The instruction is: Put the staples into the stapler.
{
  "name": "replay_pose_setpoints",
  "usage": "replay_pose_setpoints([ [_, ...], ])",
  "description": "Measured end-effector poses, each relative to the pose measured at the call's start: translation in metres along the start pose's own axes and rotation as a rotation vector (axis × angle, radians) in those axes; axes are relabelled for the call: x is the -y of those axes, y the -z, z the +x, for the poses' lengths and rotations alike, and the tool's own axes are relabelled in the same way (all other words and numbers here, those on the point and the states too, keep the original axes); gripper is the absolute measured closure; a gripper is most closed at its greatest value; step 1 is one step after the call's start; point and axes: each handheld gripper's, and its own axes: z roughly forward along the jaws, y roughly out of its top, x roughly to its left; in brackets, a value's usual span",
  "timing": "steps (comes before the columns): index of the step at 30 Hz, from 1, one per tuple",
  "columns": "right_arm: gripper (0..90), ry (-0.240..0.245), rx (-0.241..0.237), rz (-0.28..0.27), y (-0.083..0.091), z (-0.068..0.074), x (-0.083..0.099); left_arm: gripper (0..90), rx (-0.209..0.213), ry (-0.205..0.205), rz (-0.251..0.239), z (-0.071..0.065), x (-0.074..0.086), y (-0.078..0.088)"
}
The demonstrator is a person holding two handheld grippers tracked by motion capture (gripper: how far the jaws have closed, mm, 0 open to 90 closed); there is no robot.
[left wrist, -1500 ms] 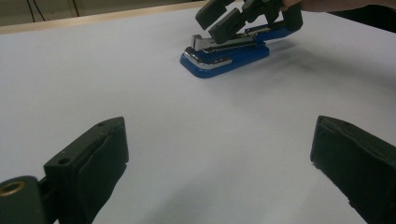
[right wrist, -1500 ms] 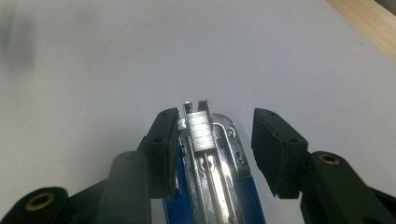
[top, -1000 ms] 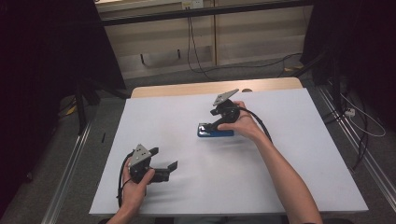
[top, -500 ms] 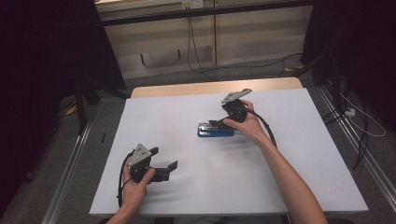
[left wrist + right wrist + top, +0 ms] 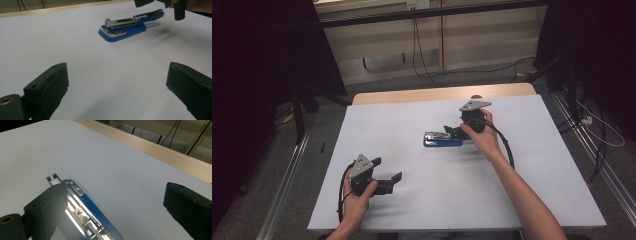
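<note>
A blue stapler (image 5: pixel 439 139) with a chrome top lies flat near the middle of the white table (image 5: pixel 412 115). My right gripper (image 5: pixel 453 132) hovers at its right end, jaws open after just widening. In the right gripper view the stapler (image 5: pixel 85 215) lies low beside the left jaw, with the right gripper (image 5: pixel 117 192) not pressing on it. My left gripper (image 5: pixel 387 169) rests near the table's front left, open with nothing in it. In the left gripper view, the stapler (image 5: pixel 125 27) lies well beyond the left gripper (image 5: pixel 117 75).
A bare wooden strip (image 5: pixel 437 94) runs along the table's far edge. Cables (image 5: pixel 417 45) trail over the floor beyond it. Metal rails (image 5: pixel 287 175) flank the table on both sides. Each gripper's cable loops beside its forearm.
My right hand has drawn back to the right, from over the stapler's middle to its right end. The stapler and the left gripper have stayed put.
</note>
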Motion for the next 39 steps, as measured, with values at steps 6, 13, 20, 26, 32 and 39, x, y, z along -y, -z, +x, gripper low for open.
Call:
replay_pose_setpoints([
  [6, 6.2, -0.013, 0.055, -0.004, 0.01, 0.0, 0.009, 4.4, 0.0, -0.001, 0.0, 0.0, 0.0, 0.0],
  [13, 7.4, -0.033, 0.128, -0.03, 0.024, -0.003, 0.018, 4.5, -0.006, 0.0, -0.021, -0.001, -0.001, 0.001],
  [20, 7.5, -0.057, 0.172, -0.078, 0.04, -0.003, 0.024, 4.5, -0.011, 0.0, -0.023, 0.001, -0.001, 0.002],
  [26, 7.5, -0.055, 0.212, -0.103, 0.056, -0.004, 0.033, 4.5, -0.01, 0.0, -0.018, 0.0, -0.001, 0.001],
  [32, 7.5, -0.086, 0.208, -0.118, 0.069, -0.006, 0.042, 4.5, -0.017, 0.002, -0.015, 0.002, -0.001, 0.0],
  [39, 7.1, -0.088, 0.228, -0.132, 0.082, -0.003, 0.051, 4.6, -0.013, -0.005, -0.008, 0.0, 0.0, -0.002],
])
